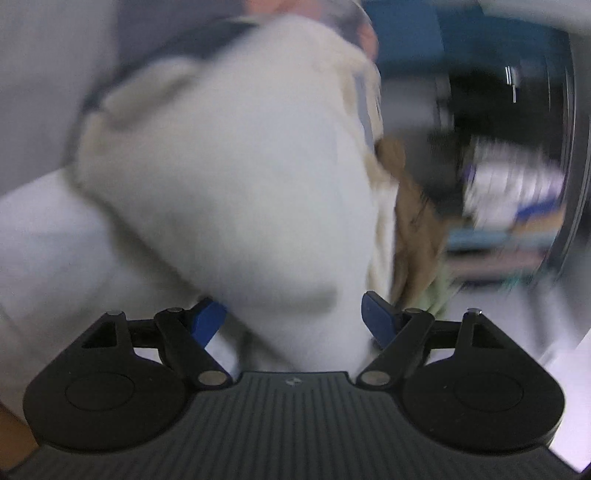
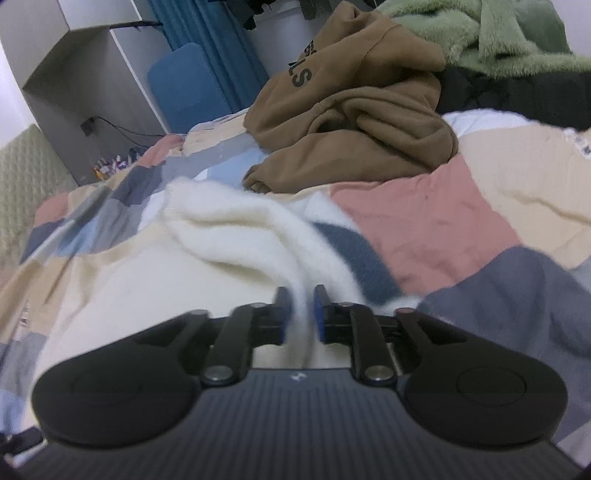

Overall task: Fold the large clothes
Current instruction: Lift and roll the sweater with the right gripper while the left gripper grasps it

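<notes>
A large cream-white fluffy garment fills the blurred left wrist view, bunched and hanging in front of the camera. My left gripper is open wide; the garment's lower part lies between the blue pads, and I see no pinch. In the right wrist view the same white garment, with a navy band, lies rumpled on the patchwork quilt. My right gripper stands low over it with a narrow gap between its jaws. A ridge of the white cloth sits in that gap, loose.
A crumpled brown hoodie lies on the bed just beyond the white garment, with a green fleece and a black garment behind it. A white cabinet and blue curtain stand past the bed's far left edge.
</notes>
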Motion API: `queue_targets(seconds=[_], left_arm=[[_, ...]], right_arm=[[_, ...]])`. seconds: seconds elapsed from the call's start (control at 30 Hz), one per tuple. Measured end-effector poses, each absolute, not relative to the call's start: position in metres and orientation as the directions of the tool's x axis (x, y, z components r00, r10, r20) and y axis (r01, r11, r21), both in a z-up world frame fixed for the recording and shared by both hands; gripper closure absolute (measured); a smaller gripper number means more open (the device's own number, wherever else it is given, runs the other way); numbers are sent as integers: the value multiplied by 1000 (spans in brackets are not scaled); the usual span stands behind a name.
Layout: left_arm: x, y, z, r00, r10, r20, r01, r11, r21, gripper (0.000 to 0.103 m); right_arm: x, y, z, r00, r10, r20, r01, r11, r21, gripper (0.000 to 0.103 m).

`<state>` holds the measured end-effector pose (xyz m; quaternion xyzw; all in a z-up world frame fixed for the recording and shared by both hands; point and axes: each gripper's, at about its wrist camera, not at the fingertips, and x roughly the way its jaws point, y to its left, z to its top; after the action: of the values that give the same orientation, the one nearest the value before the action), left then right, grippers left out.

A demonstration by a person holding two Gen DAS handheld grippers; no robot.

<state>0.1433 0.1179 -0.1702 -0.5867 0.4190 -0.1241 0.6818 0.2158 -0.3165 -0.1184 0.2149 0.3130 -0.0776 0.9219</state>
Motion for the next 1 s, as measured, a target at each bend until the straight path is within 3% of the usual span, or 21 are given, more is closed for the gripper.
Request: queue_targets(seconds=[0.17,0.23,0.37,0.6,0.83,1.0], left_arm=[[142,126,-185,664,-633,-397,-392,157,-906,21],[141,124,-185,671,-619,-408,-401,160,-902,21],[140,121,-184,682,-603,-414,-410,153,-899,21],[139,125,-187,691,-581,-430,-416,166,-894,21],[144,125,-189,697,-558,-450,-408,209,-889,21],[146,122,-186,697,-553,-456,-387,245,-889,25]], right_arm=[[203,-310,-117,792,115,-599,220,862,456,23],[195,-308,-118,793,173,-584,208,824,527,17],[181,-308,-126,778,313,-544,210,686,696,13],[158,-314,-137,788,376,-487,274,494,825,13],[174,-285,-180,679,600,-423,281,319,905,13],[187,-278,-186,676,587,-446,276,359,892,12]])
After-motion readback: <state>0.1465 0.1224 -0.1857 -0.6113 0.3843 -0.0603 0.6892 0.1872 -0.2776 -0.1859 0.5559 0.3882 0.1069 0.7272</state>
